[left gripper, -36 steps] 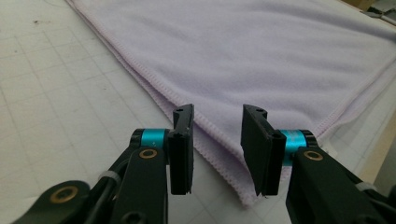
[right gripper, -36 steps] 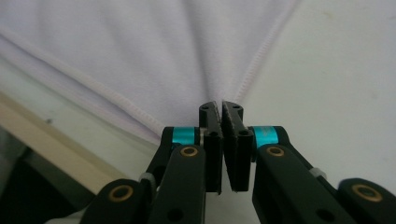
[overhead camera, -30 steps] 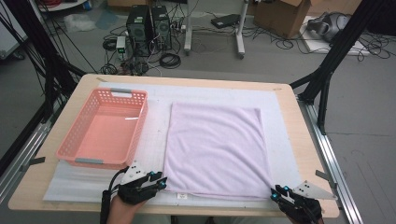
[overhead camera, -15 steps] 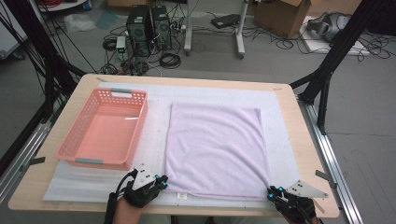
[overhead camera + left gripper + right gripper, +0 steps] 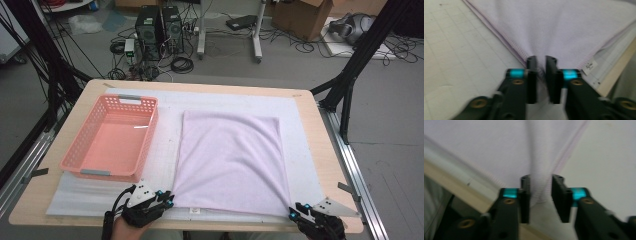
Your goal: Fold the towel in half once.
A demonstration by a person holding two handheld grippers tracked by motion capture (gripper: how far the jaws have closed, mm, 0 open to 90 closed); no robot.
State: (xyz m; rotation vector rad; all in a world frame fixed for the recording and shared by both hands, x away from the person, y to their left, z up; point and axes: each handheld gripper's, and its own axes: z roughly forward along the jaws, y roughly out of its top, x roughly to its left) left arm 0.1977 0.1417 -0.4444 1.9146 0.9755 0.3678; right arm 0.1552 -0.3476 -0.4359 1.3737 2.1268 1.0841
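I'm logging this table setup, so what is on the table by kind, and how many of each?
Towel, pale lilac: 1
Basket, pink plastic: 1
White mat under them: 1
Handheld tools at the towel's near corners, left tool and right tool: 2
Total: 5

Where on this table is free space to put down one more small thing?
The white mat is bare in the strip between the pink basket and the lilac towel, and along the far edge behind both. The near edge is crowded: the left gripper and right gripper sit at the towel's near corners.
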